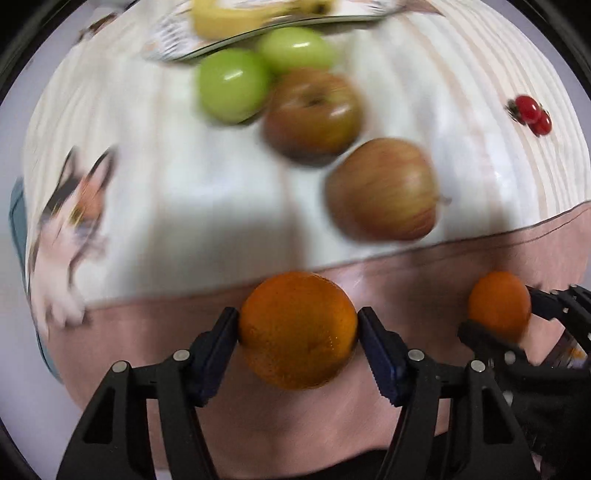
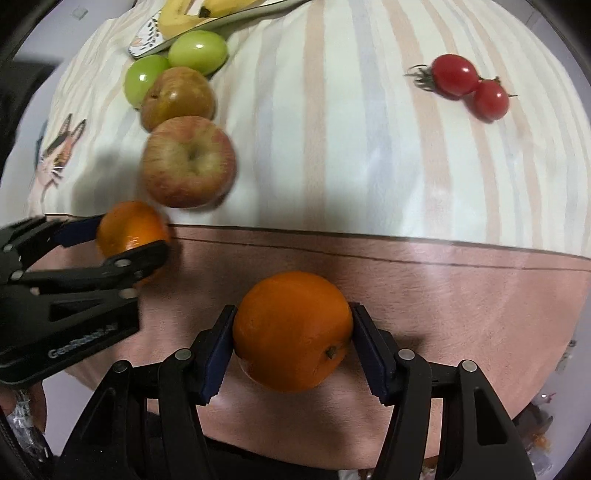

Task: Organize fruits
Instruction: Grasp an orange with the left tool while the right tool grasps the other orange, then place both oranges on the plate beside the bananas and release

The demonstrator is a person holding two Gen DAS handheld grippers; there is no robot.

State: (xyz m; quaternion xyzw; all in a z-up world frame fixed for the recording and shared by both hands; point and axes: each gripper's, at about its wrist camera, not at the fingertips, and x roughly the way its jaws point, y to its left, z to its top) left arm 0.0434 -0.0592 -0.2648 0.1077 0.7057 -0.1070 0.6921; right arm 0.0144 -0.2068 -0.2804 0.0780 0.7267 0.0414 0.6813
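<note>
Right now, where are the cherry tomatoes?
The cherry tomatoes lie upper right in the right wrist view, alone on the striped cloth, far right of the apples.

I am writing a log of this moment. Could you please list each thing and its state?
left gripper: shut on left orange
right gripper: shut on right orange
red apples: loose on cloth
green apples: loose beside plate
tomatoes: loose, apart from others
bananas: on plate

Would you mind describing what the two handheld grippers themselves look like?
Both the left gripper and right gripper are matte black plastic linkages with silver pivot rivets and dark blue serrated finger pads. The left one's body bears pale, blurred lettering. No cables or sleeves are visible.
</note>
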